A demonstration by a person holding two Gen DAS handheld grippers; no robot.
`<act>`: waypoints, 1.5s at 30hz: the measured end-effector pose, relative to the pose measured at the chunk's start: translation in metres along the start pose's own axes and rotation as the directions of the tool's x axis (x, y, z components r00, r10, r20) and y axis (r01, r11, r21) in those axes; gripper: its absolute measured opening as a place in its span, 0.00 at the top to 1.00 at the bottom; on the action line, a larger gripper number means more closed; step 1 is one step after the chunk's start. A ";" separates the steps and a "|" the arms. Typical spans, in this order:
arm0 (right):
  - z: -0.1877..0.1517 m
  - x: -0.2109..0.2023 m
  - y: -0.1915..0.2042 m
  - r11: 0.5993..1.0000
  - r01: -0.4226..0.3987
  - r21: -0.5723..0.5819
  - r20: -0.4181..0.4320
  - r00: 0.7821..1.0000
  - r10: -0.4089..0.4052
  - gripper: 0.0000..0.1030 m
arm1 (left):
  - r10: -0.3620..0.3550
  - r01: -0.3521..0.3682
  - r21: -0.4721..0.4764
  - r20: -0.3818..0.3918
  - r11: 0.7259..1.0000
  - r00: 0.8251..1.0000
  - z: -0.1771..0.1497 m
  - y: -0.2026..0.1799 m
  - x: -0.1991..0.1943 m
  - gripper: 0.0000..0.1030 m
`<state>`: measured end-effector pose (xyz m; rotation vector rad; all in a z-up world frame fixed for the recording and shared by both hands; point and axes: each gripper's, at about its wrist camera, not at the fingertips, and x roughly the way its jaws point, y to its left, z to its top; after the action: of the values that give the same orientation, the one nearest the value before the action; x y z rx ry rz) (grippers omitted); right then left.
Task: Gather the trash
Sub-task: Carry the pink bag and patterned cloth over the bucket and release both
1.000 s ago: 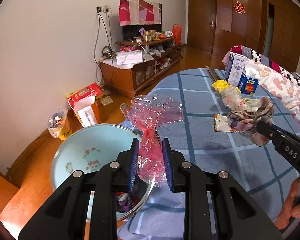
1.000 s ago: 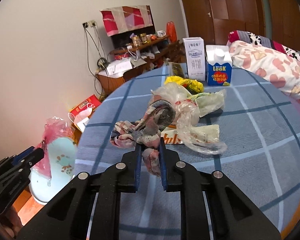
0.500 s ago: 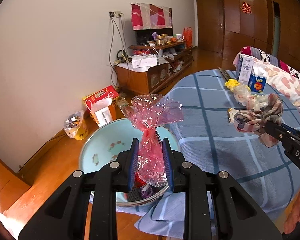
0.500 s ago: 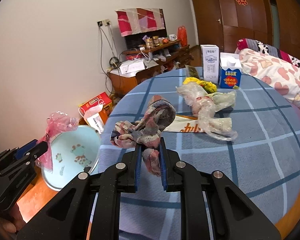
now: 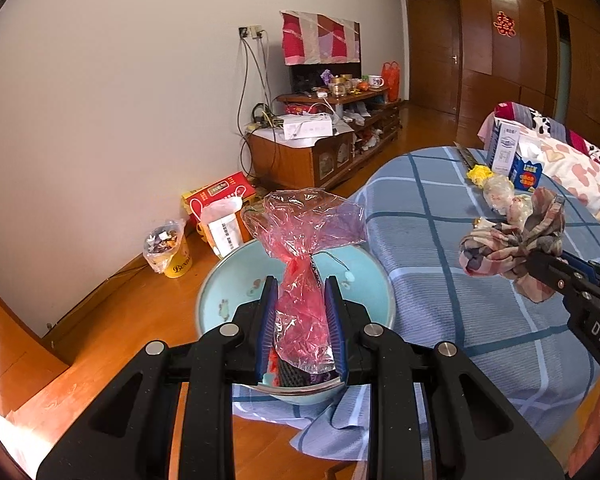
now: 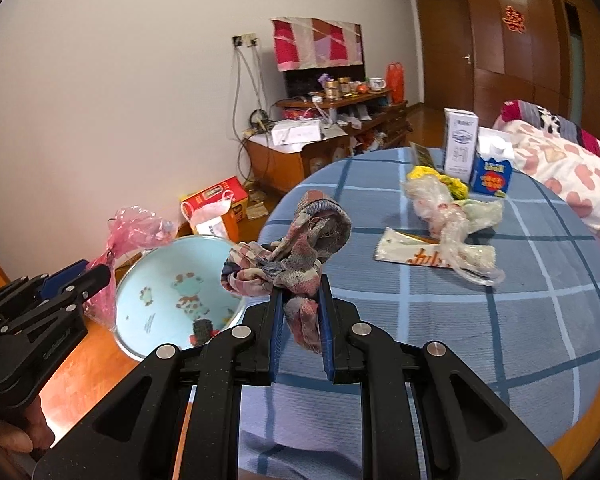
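White wall and dark wood doors close off a room with an orange wood floor, where a round table wears a blue checked cloth. On one door hangs a red double-happiness character. At the table's far edge a white carton stands beside a blue one printed "LOOK". Near them lie a yellow wad, a clear crumpled bag and a flat wrapper with orange writing, too blurred to read. On the floor by the wall sits a yellow tub marked "Benn…", next to a red box and a white bag. Beside the table edge a pale blue basin with cartoon figures holds a few dark scraps. The left gripper is clamped narrow on a pink plastic bag, held over the basin and hiding part of it. The right gripper, nearly closed, pinches a plaid rag over the table's near edge beside the basin; its side reads "DAS" in the left view. Behind stand a low cabinet with cables and a bed with heart-print bedding.
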<state>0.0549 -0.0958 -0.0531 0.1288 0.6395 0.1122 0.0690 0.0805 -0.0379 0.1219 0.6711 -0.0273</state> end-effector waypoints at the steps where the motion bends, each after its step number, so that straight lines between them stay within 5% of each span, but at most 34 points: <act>1: 0.000 0.000 0.002 1.000 -0.004 -0.005 -0.002 1.000 0.004 0.83 | 0.005 -0.005 -0.003 0.000 1.000 1.000 0.000 0.003 0.000 0.76; 21: 0.011 0.024 0.048 0.993 -0.072 -0.093 -0.025 0.997 0.070 0.83 | 0.052 -0.053 -0.065 -0.020 0.996 0.998 0.000 0.039 0.011 0.76; 45: 0.017 0.094 0.069 0.989 -0.098 -0.114 -0.128 0.988 0.083 0.83 | 0.056 -0.069 -0.098 -0.128 0.993 0.990 -0.002 0.050 0.074 0.76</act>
<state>0.1353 -0.0157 -0.0837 0.0345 0.7485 0.2476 0.1287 0.1312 -0.0800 0.0463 0.7924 0.0756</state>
